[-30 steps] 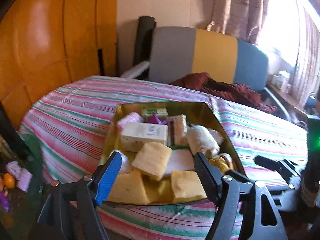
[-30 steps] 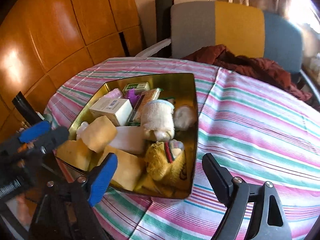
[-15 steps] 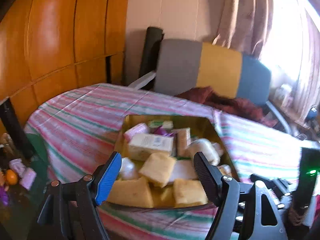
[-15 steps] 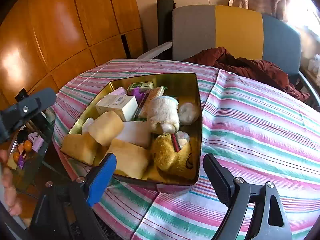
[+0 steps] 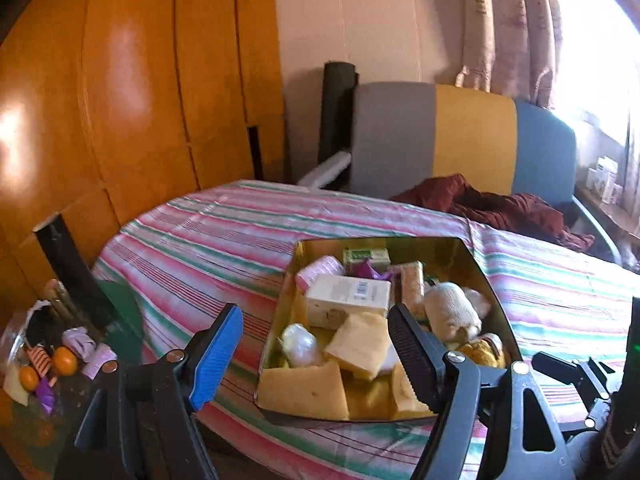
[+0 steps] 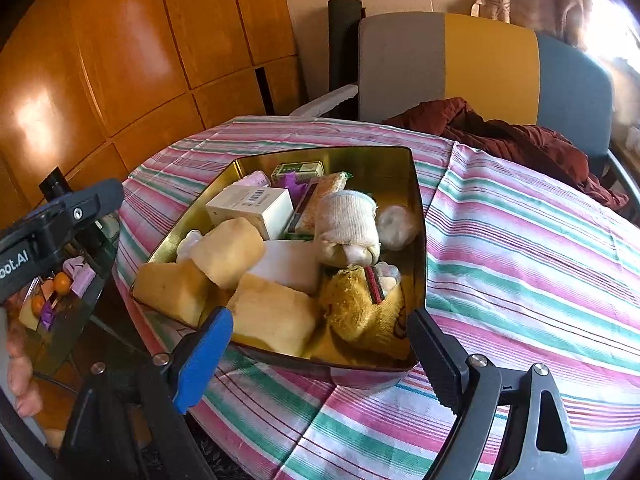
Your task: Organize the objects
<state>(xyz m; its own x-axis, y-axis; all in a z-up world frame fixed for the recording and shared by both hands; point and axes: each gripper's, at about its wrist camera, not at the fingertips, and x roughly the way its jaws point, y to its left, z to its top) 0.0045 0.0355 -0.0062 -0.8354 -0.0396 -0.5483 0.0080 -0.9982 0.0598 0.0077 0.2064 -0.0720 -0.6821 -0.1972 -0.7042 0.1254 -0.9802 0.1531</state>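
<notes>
- Two tongs were in view, one per hand, both pointed down toward a gold tin point(image 6: 416, 208) on a counter point(image 6: 520, 248) covered with a striped cloth.
- The left tongs point(image 5: 316, 356) stood wide apart with nothing between the fingers; they hung short of the tin's near left corner, touching nothing.
- The right tongs point(image 6: 320, 356) were likewise spread wide and gripped nothing; they hung just before the tin's near rim.
- In the right wrist view, the left tongs' body showed at the left edge, with fingers of a hand point(image 6: 20, 368) below it.
- The tin sat near the counter's near edge, lidless and crowded.
- Contents noted: a white box point(image 6: 252, 206) with a barcode toward the back left; a pink packet point(image 6: 256, 179) and a green packet point(image 6: 298, 170) behind it; a long biscuit-coloured packet point(image 6: 320, 204) beside the box.
- Several yellow sponges point(image 6: 272, 316) filled the front and left of the tin, one tilted on top of the others.
- A rolled cream sock point(image 6: 348, 224) lay in the middle, a white ball of fluff point(image 6: 396, 222) against the right wall, a yellow sock point(image 6: 360, 304) at the front right.
- A chair point(image 6: 448, 60) with grey, yellow and blue panels stood behind the counter, a dark red cloth point(image 6: 512, 136) heaped on its seat.
- A low glass table point(image 5: 48, 364) to the left carried small orange fruits and purple bits.
</notes>
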